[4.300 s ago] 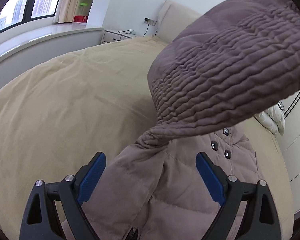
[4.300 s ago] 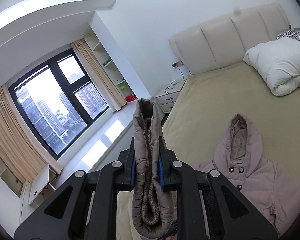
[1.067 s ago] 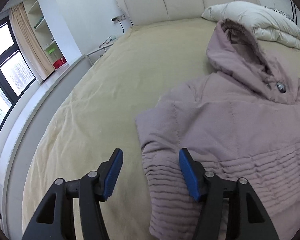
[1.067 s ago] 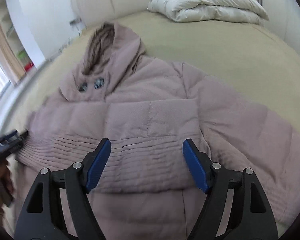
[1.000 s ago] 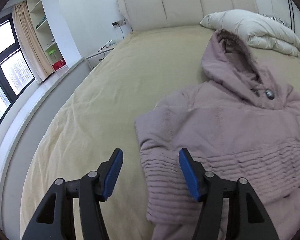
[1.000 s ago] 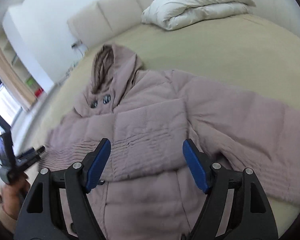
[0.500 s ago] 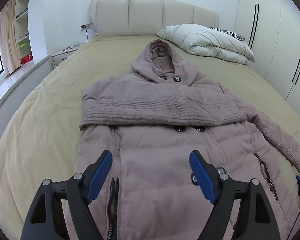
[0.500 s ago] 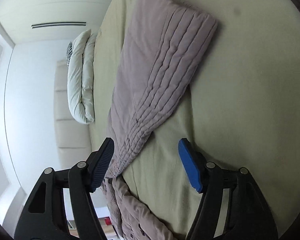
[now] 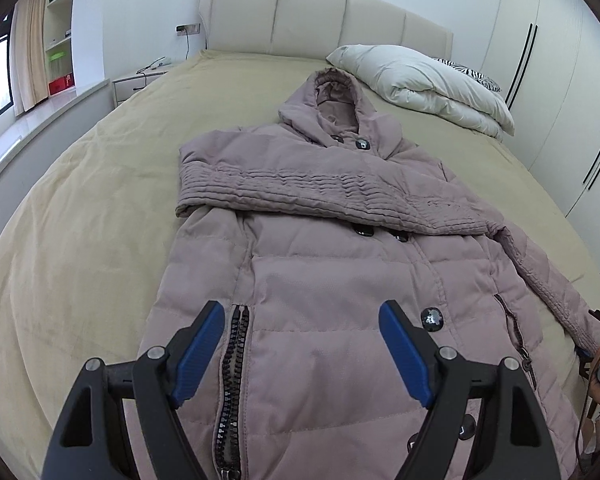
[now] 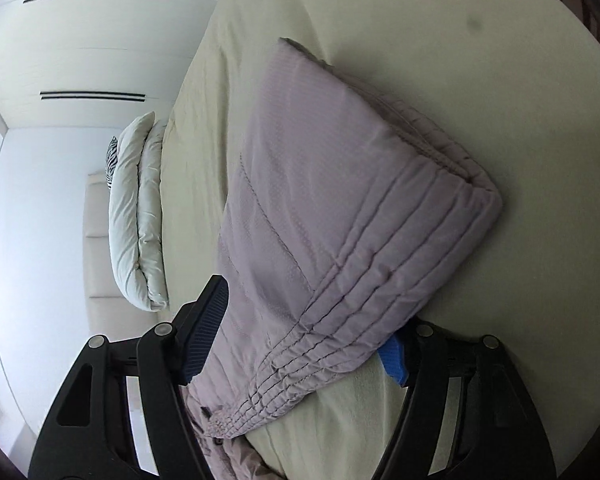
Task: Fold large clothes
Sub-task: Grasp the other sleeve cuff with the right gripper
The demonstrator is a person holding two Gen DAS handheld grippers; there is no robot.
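Right gripper [image 10: 300, 328] (jaws apart) straddles sleeve [image 10: 340, 240] — bed [image 10: 480, 100].

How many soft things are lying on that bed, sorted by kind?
Coats: 1, the mauve hooded coat
White folded duvets: 1, the duvet
Zebra-print pillows: 1, the pillow, mostly hidden behind the duvet
Total: 3

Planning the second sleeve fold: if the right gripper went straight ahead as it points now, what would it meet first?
The unfolded sleeve of the coat: its cuff lies between the right gripper's open jaws, probably near contact.
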